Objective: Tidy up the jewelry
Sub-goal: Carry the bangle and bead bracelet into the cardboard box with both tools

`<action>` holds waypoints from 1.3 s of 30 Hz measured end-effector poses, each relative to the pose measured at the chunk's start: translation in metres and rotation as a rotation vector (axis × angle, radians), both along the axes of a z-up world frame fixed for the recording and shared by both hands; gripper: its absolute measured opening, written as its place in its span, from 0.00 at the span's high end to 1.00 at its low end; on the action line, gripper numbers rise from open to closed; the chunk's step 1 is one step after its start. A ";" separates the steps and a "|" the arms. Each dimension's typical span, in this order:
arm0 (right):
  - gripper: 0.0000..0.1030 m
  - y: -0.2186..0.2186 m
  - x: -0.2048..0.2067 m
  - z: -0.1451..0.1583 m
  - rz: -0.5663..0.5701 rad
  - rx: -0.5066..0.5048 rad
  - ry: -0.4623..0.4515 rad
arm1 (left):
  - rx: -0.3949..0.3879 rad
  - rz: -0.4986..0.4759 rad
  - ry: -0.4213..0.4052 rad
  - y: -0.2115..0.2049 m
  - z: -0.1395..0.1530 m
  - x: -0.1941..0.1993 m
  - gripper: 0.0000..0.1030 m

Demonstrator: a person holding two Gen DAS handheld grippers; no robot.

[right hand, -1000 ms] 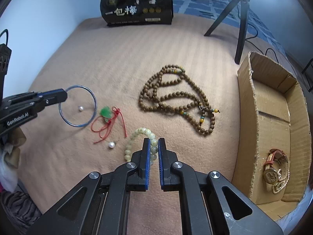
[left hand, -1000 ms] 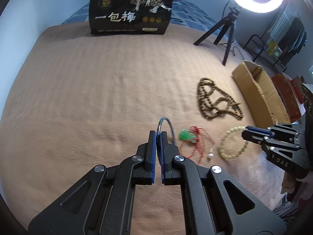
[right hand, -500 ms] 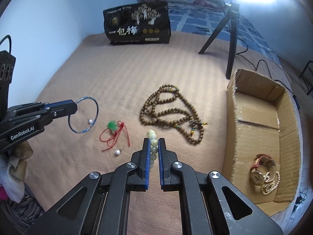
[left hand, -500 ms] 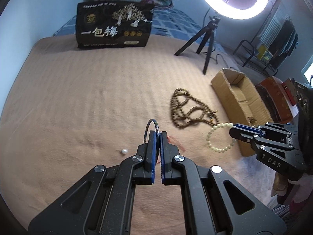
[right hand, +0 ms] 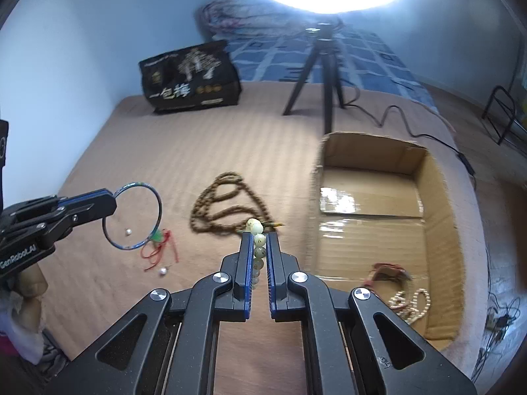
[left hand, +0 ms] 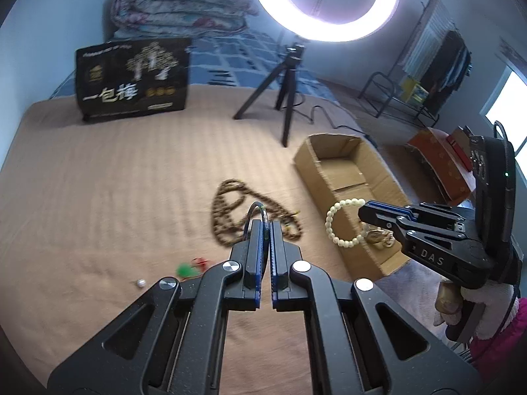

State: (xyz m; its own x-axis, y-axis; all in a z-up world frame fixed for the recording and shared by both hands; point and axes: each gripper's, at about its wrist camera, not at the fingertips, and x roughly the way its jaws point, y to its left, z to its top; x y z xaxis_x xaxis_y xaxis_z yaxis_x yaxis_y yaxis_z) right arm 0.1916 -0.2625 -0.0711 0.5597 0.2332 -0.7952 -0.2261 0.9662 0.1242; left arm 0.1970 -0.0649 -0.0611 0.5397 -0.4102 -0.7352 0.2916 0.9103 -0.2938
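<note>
My left gripper (left hand: 266, 227) is shut on a thin blue bangle (left hand: 255, 209), which shows as a full ring in the right wrist view (right hand: 158, 212), held above the bed. My right gripper (right hand: 259, 240) is shut on a pale bead bracelet (right hand: 259, 243), which hangs beside the cardboard box (left hand: 332, 184) in the left wrist view (left hand: 342, 223). A brown bead necklace (right hand: 224, 210), a red cord with a green pendant (right hand: 159, 247) and two loose pearls (right hand: 162, 272) lie on the tan cover.
The cardboard box (right hand: 438, 197) holds a red-strap watch (right hand: 388, 271) and a pearl string (right hand: 411, 301). A black printed bag (right hand: 191, 79) stands at the back. A tripod (right hand: 324, 75) with a ring light stands behind the box.
Both grippers have risen and swung right toward the box, carrying the bangle and the bead bracelet up off the cover.
</note>
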 end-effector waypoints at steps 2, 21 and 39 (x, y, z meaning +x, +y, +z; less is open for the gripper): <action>0.94 -0.012 0.000 0.003 -0.021 0.001 -0.007 | -0.002 -0.017 -0.008 -0.011 0.002 0.000 0.99; 0.94 -0.098 0.005 0.006 -0.175 -0.004 -0.030 | -0.049 -0.164 -0.038 -0.120 0.007 0.011 0.99; 0.94 -0.126 0.020 -0.008 -0.228 -0.053 -0.018 | -0.043 -0.209 0.015 -0.163 -0.020 0.022 0.99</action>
